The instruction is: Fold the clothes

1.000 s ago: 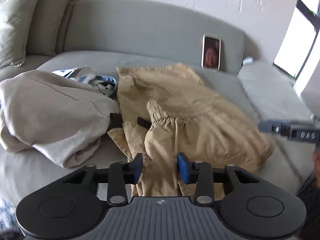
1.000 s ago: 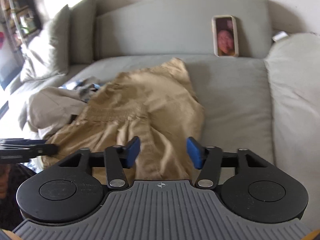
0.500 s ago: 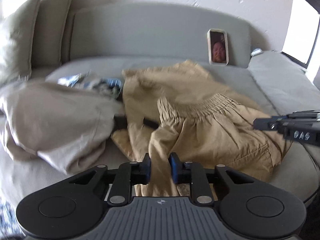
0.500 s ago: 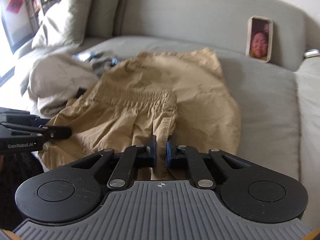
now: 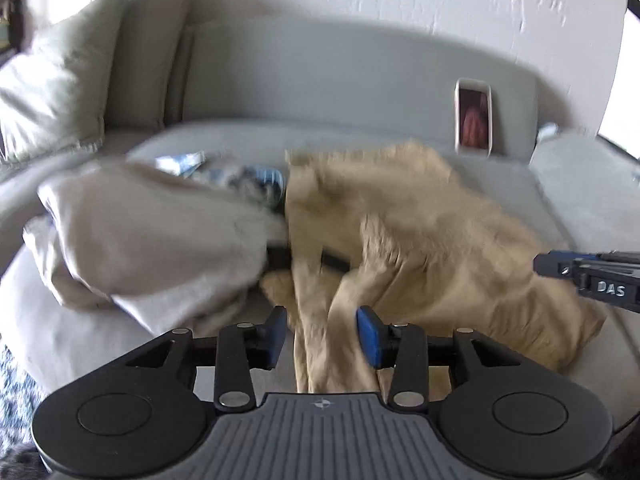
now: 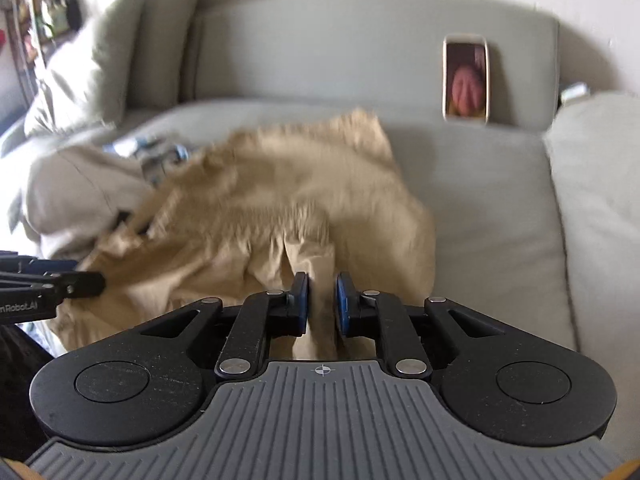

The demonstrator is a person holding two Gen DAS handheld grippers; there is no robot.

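A tan garment with a gathered elastic waist lies crumpled across the grey sofa seat. At its near left edge is my left gripper. Its jaws are opening, and a hanging fold of tan cloth sits between the blue pads without being pressed. My right gripper is at the garment's near right edge. Its jaws are opening too, but they stand narrow and a fold still fills the gap and touches both pads. Each gripper shows at the edge of the other's view. Both views are motion-blurred.
A heap of pale beige cloth lies left of the tan garment, with a blue-and-white patterned piece behind it. A phone leans on the sofa back. Cushions stand at the far left. A raised seat cushion is on the right.
Both grippers closed on tan folds half a second ago. Since then the left pads have spread well apart and the right pads a little. Both views have tipped up slightly and blurred.
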